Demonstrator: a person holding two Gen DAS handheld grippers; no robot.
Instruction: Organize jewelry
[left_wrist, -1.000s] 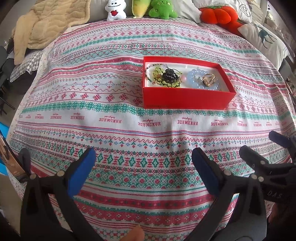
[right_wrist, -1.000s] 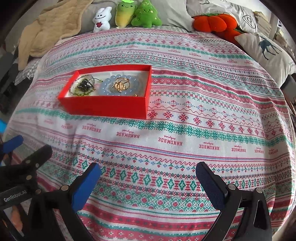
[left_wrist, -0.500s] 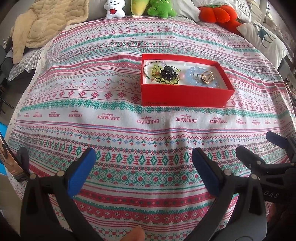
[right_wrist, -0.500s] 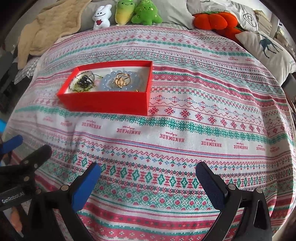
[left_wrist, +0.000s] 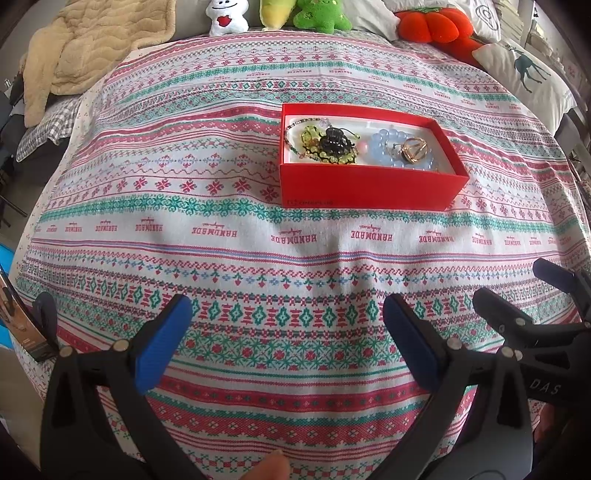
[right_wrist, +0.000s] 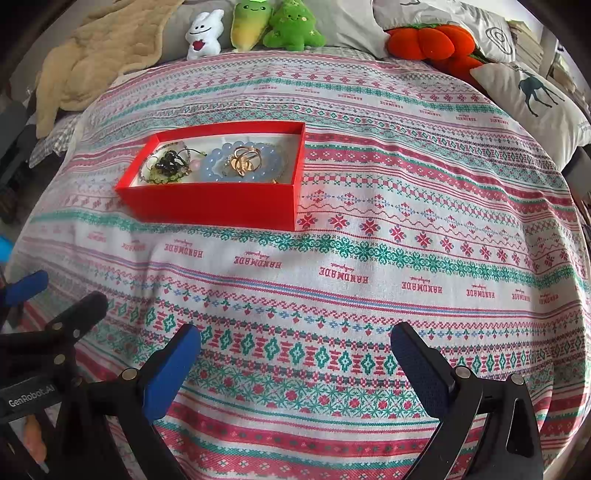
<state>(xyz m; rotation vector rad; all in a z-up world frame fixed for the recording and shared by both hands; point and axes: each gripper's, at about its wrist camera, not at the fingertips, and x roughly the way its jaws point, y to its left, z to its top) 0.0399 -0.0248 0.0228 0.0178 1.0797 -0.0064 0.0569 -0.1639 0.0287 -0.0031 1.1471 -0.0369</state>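
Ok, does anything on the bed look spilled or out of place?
Nothing is spilled. All the jewelry sits inside the red box, though heaped: a gold ring lies on the blue bracelet, and dark and green beads are tangled together. Both claws, left and right, hang open and empty.

Patterned bedspread (left_wrist: 221, 229) under red jewelry box (left_wrist: 369, 186)
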